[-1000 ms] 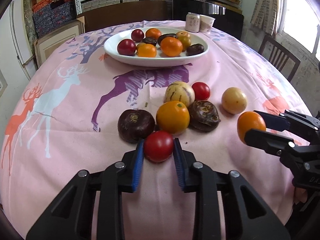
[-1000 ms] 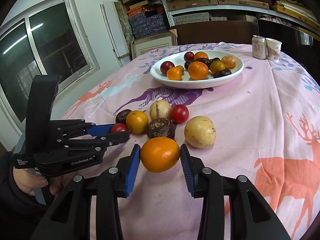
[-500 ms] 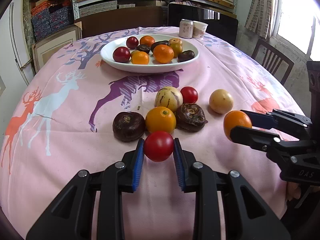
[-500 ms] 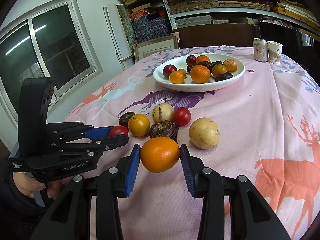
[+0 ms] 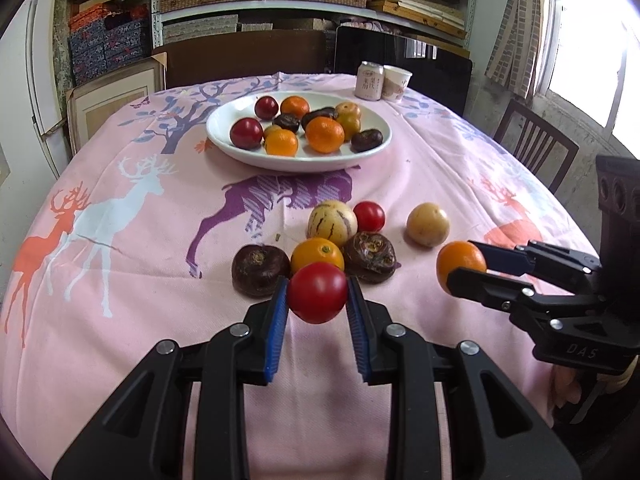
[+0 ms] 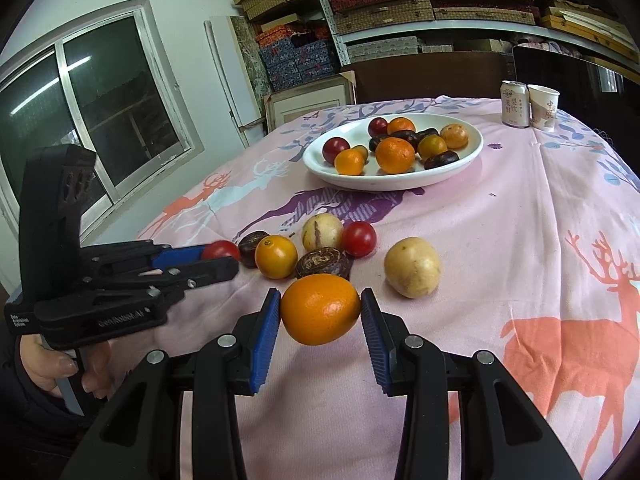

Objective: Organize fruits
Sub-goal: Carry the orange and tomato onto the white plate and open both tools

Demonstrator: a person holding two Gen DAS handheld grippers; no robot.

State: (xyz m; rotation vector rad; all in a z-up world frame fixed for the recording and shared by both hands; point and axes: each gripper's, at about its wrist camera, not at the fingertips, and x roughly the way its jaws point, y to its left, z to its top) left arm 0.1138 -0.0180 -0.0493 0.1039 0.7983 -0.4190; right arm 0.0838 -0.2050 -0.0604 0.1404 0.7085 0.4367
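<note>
My left gripper (image 5: 317, 300) is shut on a red tomato (image 5: 317, 292) and holds it above the pink cloth. To its right, my right gripper (image 6: 320, 310) is shut on an orange (image 6: 320, 309), also lifted off the table. Beyond them lie a dark purple fruit (image 5: 260, 270), a small orange (image 5: 318, 251), a brown fruit (image 5: 370, 256), a striped pale melon (image 5: 332, 223), a second tomato (image 5: 369, 217) and a pale yellow fruit (image 5: 427, 225). The white oval plate (image 5: 224, 136) at the far middle holds several fruits.
A drink can (image 5: 369, 81) and a paper cup (image 5: 396, 83) stand behind the plate. A wooden chair (image 5: 536, 148) is at the table's right edge. A hand (image 6: 60, 368) grips the left tool's handle. Shelves with boxes fill the back wall.
The left gripper has risen and tipped up with the tomato, lifting it off the cloth and away from the fruit cluster. The right gripper and its orange have stayed put.
</note>
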